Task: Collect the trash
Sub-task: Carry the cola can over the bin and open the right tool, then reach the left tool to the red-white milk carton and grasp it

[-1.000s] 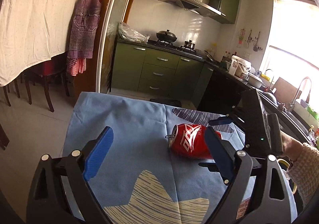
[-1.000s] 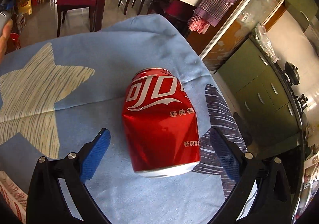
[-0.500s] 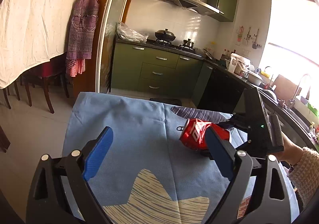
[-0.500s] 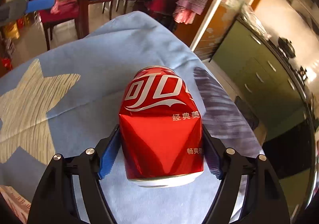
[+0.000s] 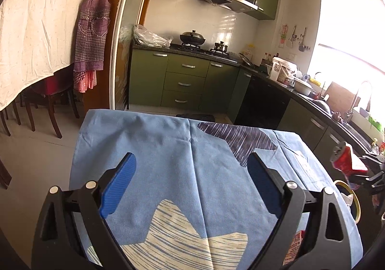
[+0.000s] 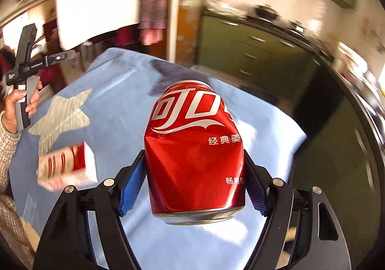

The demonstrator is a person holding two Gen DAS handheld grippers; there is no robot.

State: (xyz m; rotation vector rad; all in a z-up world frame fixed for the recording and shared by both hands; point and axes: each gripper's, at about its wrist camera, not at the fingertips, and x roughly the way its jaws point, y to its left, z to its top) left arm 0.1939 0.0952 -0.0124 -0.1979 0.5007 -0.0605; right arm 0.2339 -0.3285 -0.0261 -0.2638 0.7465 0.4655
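Over the blue star-print tablecloth (image 6: 115,111), well clear of its surface: dented red cola can (image 6: 195,149), clamped at its lower half between the blue pads of the right gripper (image 6: 192,185), top end pointing away from the camera. Judged light and probably empty, thin-walled, already creased, so likely to buckle further under a hard squeeze; smooth painted skin, likely slippery, best taken across the mid-body where the crease gives the pads some bite. Left gripper (image 5: 191,183) spread wide, holding nothing, hovering above the cloth. Small red-and-white carton (image 6: 67,169) lying on the cloth, blurred, possibly more trash. Yellow-rimmed container (image 5: 352,197) beside the table, contents unclear
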